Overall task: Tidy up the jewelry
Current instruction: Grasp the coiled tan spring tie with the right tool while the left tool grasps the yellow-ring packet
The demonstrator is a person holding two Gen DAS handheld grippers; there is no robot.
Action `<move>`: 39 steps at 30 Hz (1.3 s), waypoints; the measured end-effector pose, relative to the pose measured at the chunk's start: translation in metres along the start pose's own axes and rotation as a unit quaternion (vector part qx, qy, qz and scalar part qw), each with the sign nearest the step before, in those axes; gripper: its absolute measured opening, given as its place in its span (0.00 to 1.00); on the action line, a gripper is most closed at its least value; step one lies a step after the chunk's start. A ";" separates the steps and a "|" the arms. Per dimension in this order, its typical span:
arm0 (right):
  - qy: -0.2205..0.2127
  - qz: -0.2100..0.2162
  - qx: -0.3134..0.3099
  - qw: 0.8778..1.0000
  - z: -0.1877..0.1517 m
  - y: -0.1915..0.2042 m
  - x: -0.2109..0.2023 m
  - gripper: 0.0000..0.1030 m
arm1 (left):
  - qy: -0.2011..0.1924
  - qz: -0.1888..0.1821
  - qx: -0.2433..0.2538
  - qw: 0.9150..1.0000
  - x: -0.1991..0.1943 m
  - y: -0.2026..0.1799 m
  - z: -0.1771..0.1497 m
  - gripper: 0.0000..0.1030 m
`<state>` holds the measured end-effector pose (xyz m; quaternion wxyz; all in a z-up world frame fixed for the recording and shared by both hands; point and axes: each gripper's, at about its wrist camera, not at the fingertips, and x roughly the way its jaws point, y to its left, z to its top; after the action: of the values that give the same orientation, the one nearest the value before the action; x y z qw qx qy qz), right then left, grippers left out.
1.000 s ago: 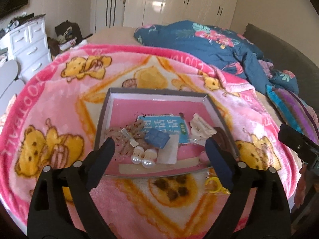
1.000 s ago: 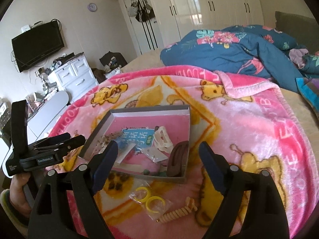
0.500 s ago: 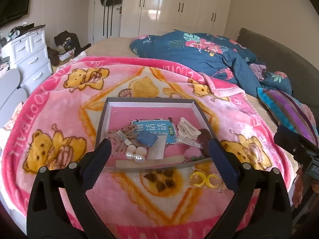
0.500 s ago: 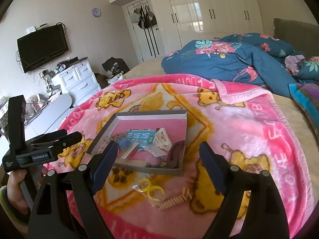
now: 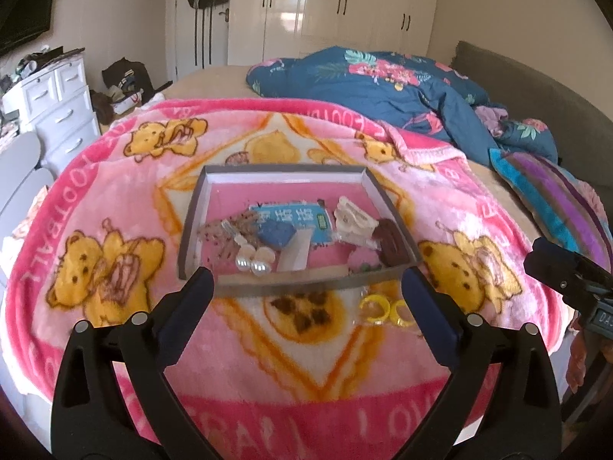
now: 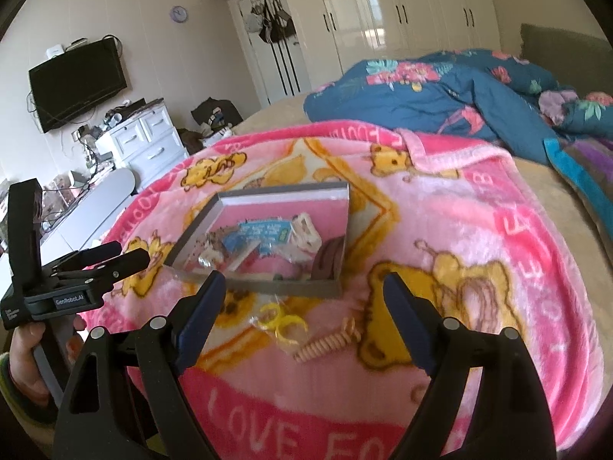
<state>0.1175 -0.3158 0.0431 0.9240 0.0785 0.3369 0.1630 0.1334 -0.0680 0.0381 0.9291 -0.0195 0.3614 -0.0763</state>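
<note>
Right wrist view: yellow rings (image 6: pixel 281 322) and coil (image 6: pixel 329 341) lie loose before the tray (image 6: pixel 268 289), dead ahead between the right gripper (image 6: pixel 302 306) jaws, wide, empty; left gripper (image 5: pixel 306 299) likewise.

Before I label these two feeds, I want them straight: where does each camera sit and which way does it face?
Left wrist: on the left tongs, aimed downward at the grey tray on the pink blanket; own open fingers show, right tongs at the right edge.
Right wrist: on the right tongs, facing the same tray from its right; the left tongs and the hand holding them show.
Shared: tray, blanket, yellow rings, wardrobe.
</note>
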 end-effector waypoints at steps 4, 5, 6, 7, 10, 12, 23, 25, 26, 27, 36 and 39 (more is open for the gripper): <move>0.022 -0.005 0.015 1.000 -0.017 -0.007 0.008 0.81 | 0.019 -0.003 0.008 1.000 0.010 -0.005 -0.014 0.89; 0.026 -0.007 0.017 1.000 -0.020 -0.008 0.009 0.81 | 0.023 -0.005 0.010 1.000 0.012 -0.007 -0.018 0.89; 0.030 -0.008 0.019 0.999 -0.023 -0.009 0.011 0.81 | 0.026 -0.005 0.011 1.000 0.014 -0.007 -0.020 0.89; 0.034 -0.009 0.023 0.999 -0.027 -0.011 0.013 0.81 | 0.031 -0.004 0.012 0.999 0.018 -0.009 -0.024 0.89; 0.047 -0.011 0.028 0.998 -0.036 -0.015 0.018 0.80 | 0.042 -0.004 0.017 0.999 0.025 -0.011 -0.032 0.89; 0.055 -0.012 0.027 0.998 -0.042 -0.017 0.021 0.77 | 0.049 -0.003 0.019 0.999 0.030 -0.012 -0.037 0.89; 0.097 0.002 0.042 0.994 -0.067 -0.017 0.044 0.63 | 0.069 0.001 0.034 0.997 0.048 -0.020 -0.051 0.89; 0.106 0.005 0.059 0.993 -0.070 -0.021 0.052 0.55 | 0.073 -0.001 0.037 0.997 0.053 -0.022 -0.052 0.89; 0.111 0.007 0.068 0.992 -0.071 -0.023 0.055 0.51 | 0.075 -0.001 0.038 0.996 0.056 -0.022 -0.053 0.89; 0.120 0.012 0.085 0.989 -0.072 -0.027 0.061 0.46 | 0.077 -0.003 0.038 0.996 0.058 -0.023 -0.053 0.89; 0.157 0.045 0.178 0.970 -0.070 -0.051 0.101 0.36 | 0.106 -0.039 0.030 0.993 0.089 -0.030 -0.053 0.89; 0.164 0.047 0.208 0.963 -0.068 -0.059 0.112 0.36 | 0.115 -0.053 0.025 0.992 0.097 -0.034 -0.053 0.89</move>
<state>0.1680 -0.3287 -0.0904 0.8106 0.2566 0.5066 0.1430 0.1644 -0.1154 -0.0627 0.8759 -0.0061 0.4626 -0.1367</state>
